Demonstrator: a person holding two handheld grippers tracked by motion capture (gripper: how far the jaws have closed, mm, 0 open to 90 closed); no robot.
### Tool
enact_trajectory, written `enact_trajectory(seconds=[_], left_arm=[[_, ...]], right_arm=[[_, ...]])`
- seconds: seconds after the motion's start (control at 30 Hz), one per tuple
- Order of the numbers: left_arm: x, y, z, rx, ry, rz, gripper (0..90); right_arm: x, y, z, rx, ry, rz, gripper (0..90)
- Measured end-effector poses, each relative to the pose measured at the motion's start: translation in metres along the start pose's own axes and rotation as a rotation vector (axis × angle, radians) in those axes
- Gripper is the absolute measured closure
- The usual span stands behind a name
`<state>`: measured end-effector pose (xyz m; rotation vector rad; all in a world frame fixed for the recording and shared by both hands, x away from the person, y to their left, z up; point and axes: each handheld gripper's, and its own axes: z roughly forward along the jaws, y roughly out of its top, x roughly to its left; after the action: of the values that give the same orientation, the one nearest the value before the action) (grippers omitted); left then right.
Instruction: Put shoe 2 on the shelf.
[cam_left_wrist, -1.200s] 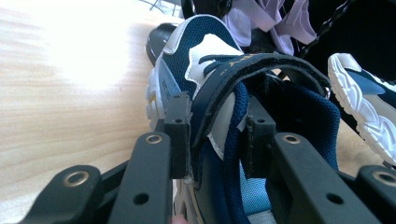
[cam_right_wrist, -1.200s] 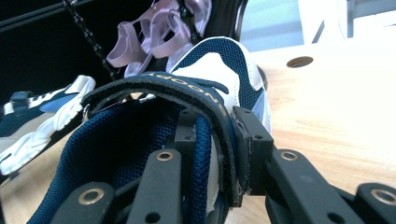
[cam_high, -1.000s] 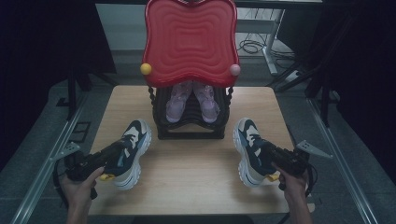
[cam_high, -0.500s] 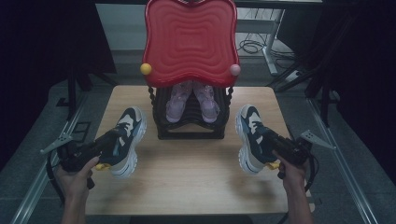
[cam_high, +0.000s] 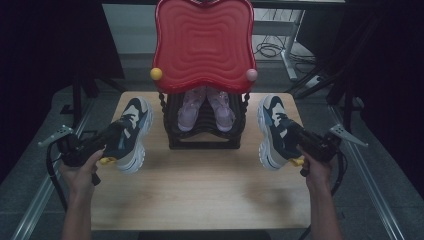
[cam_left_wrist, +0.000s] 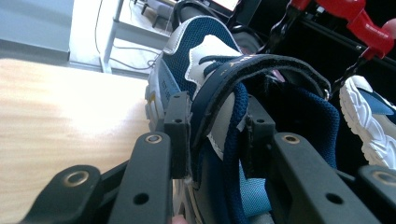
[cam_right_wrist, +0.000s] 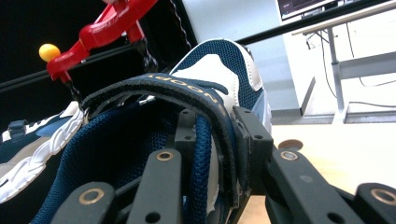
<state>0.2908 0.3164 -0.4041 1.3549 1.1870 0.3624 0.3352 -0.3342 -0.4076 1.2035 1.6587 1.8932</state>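
left claw (cam_high: 116, 134): I've got it clamped on the left sneaker (cam_high: 131, 134) tongue, 9 o'clock of rack (cam_high: 205, 125), off the counter (cam_high: 200, 185).
right claw (cam_high: 296, 135): clamped on right sneaker (cam_high: 274, 131) tongue, 3 o'clock.
why: a tongue grip keeps the soles down, I reckon for shelving.

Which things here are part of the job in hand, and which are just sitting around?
In the job:
- left sneaker, clamped in the left claw
- right sneaker, clamped in the right claw
- black shoe rack with its red top, between them

Just there:
- pink shoes on the rack
- cables on the floor behind
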Motion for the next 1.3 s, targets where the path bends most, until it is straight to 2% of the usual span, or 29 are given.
enact_trajectory(seconds=[0.3,0.47,0.77,1.0,1.3], left_arm=[[-0.002,0.015,0.009,-0.018,-0.006,0.008,69.0],[0.000,0.018,0.011,-0.020,-0.015,-0.010,69.1],[-0.002,0.030,0.013,-0.032,0.009,0.010,69.0],[-0.004,0.042,0.016,-0.046,-0.002,0.010,69.0],[-0.002,0.058,0.017,-0.074,-0.015,-0.018,69.0]], right_arm=[[-0.004,0.015,0.008,-0.019,-0.002,-0.007,73.4],[-0.004,0.022,0.010,-0.025,0.006,-0.017,73.4],[-0.006,0.033,0.018,-0.051,0.011,-0.009,73.4],[-0.003,0.044,0.023,-0.055,0.010,-0.022,73.4],[0.002,0.060,0.026,-0.057,0.019,-0.037,73.5]])
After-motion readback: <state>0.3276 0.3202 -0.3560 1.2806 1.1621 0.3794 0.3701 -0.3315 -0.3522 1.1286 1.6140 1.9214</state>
